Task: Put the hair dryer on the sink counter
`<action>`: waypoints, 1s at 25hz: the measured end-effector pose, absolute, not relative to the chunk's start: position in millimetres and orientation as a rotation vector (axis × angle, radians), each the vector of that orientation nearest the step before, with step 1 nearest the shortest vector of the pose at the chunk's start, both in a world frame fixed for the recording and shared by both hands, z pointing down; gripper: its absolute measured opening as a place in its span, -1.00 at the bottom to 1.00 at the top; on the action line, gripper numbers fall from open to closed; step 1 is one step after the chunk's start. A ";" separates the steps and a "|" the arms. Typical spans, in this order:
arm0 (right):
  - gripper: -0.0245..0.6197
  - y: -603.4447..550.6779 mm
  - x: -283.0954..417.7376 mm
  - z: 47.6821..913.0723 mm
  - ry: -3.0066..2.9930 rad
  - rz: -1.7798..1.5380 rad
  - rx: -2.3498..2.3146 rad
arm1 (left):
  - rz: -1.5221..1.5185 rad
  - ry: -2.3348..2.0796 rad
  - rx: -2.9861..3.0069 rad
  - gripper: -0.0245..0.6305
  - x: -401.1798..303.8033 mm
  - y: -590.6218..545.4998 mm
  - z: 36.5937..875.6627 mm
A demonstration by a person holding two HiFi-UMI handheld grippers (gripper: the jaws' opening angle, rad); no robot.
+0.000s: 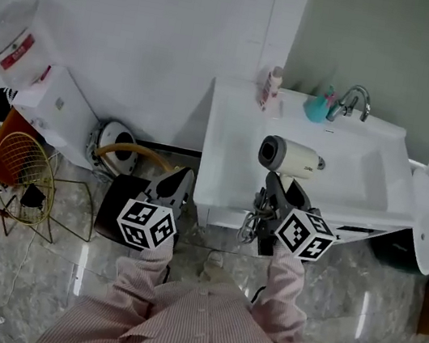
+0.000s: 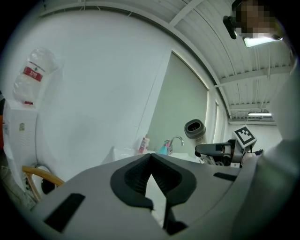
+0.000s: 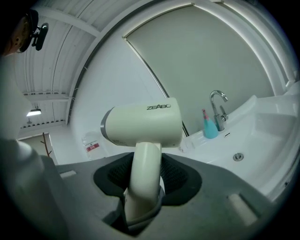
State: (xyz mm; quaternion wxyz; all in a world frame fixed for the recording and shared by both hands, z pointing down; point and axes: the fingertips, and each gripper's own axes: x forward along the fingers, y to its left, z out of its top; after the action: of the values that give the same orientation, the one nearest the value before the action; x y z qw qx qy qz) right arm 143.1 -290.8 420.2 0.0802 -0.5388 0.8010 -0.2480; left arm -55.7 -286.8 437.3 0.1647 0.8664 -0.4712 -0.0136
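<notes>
The left claw point(image 1: 184, 178), at lower centre-left of the head view, is held off the front left corner of the white sink tabletop point(image 1: 225, 160), its jaws drawn together on nothing. Right of it, the cream plastic hair dryer with a dark rear ring point(image 1: 289, 157) is gripped by its handle in the right claw point(image 1: 275, 184), the barrel lying level over the flat left part of the tabletop. It cannot be told whether it already rests there or is held just above. The step in hand is judged to be the carry to the placing spot. What is called for next is a lowering onto the bare stretch, with the jaws parted only once the dryer is supported. At the upper edge of the tabletop a small pink bottle point(image 1: 272, 86) is seen, then a teal cup point(image 1: 318, 108) and a chrome tap point(image 1: 353, 101), all well apart from the dryer. The sunken basin point(image 1: 366, 173) lies just to the right, so a roll that way is to be guarded against.
</notes>
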 end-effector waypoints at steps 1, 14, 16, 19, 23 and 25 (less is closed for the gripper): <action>-0.42 -299.3 145.2 422.7 2.398 -0.757 -1.604 | -0.039 -1.345 2.462 -0.93 -52.6 -293.9 439.1; -0.42 -397.3 153.7 455.5 2.461 -0.892 -1.534 | 0.011 -1.366 2.375 -0.93 -30.2 -367.2 469.5; -0.42 -410.2 150.2 463.0 2.481 -0.913 -1.535 | 0.018 -1.367 2.354 -0.93 -30.5 -377.0 475.9; -0.42 -428.5 142.7 477.6 2.514 -0.956 -1.538 | 0.035 -1.364 2.317 -0.93 -30.3 -390.6 488.1; -0.42 -447.8 132.0 499.2 2.565 -1.021 -1.543 | 0.070 -1.345 2.272 -0.93 -27.9 -402.8 504.0; -0.42 -458.4 125.0 510.2 2.586 -1.053 -1.546 | 0.071 -1.337 2.244 -0.93 -29.2 -410.1 511.6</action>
State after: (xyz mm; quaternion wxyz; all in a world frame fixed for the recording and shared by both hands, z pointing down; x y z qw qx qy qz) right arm 125.0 -458.4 510.2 -0.0249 -0.4841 0.8101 -0.3299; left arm -29.2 -410.1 511.6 0.2612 0.8290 -0.4938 0.0262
